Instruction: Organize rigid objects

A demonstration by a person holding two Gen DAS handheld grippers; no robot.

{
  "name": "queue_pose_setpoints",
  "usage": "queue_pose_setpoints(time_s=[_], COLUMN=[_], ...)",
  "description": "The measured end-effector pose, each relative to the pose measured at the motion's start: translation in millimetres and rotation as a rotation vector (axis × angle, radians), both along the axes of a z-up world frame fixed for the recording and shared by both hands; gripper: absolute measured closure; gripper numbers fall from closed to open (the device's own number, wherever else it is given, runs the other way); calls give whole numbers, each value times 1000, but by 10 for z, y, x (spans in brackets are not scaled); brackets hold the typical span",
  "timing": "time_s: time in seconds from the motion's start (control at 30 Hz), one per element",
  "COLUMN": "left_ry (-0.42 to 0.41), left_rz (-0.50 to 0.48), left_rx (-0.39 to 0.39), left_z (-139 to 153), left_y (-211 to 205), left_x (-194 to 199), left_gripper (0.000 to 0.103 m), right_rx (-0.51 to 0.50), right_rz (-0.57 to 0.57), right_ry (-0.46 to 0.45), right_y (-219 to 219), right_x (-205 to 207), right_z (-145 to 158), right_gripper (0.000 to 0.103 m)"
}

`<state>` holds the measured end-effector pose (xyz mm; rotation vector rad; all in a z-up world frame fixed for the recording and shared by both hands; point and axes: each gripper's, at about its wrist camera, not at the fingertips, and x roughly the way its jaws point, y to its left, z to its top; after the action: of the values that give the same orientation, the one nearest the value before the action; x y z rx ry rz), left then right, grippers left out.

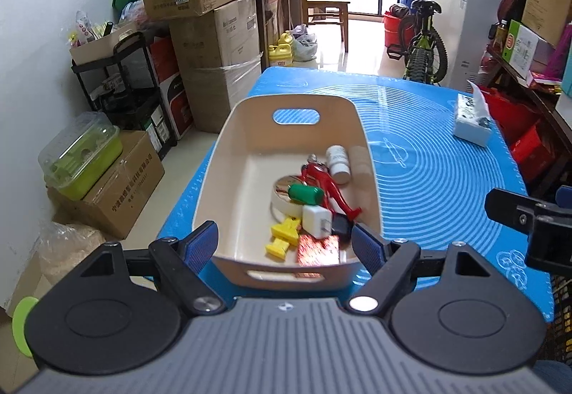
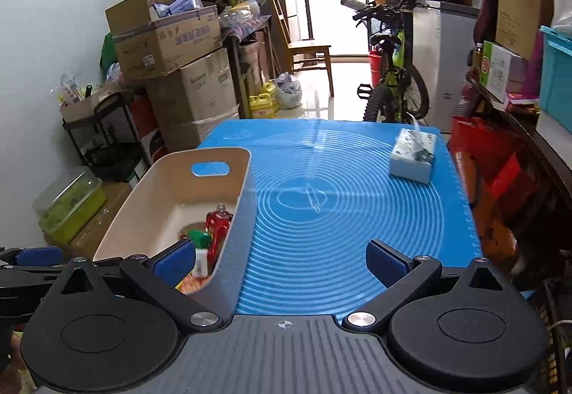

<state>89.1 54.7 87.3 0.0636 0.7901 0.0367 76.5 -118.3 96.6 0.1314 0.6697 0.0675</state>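
Observation:
A cream plastic bin (image 1: 236,129) with handle cut-outs stands on the blue mat (image 1: 439,179). Inside lie a white bottle (image 1: 338,159), a red tool (image 1: 327,185), a green cap-like piece (image 1: 305,194), a tape roll (image 1: 282,204), a white charger (image 1: 316,220), yellow pieces (image 1: 284,236) and a red packet (image 1: 318,251). My left gripper (image 1: 286,245) is open, its fingers straddling the bin's near end above the rim. My right gripper (image 2: 282,260) is open and empty, over the bin's right wall (image 2: 243,215) and the mat. It also shows in the left wrist view (image 1: 529,215).
A tissue box (image 2: 413,158) lies on the mat's far right. Stacked cardboard boxes (image 1: 211,18) and a black rack (image 1: 125,83) stand left of the table. A bicycle (image 1: 423,40) stands beyond the far edge. Shelves with boxes (image 2: 507,72) line the right.

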Motion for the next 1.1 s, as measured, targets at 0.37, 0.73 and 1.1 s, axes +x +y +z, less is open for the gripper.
queue_pose_setpoints(time_s=[0.37, 0.73, 1.1], left_ry=[-34, -54, -30], left_rz=[-53, -65, -74], left_rx=[20, 22, 39], left_z=[-120, -304, -596], left_y=[-164, -294, -373], left_x=[-453, -783, -917], left_gripper=[21, 21, 21], right_rx=[-9, -40, -43], right_rz=[19, 2, -43], right_ry=[-7, 21, 8], right_y=[-123, -224, -354], right_x=[-566, -978, -1137], right_z=[-150, -384, -612], right_gripper=[3, 3, 3])
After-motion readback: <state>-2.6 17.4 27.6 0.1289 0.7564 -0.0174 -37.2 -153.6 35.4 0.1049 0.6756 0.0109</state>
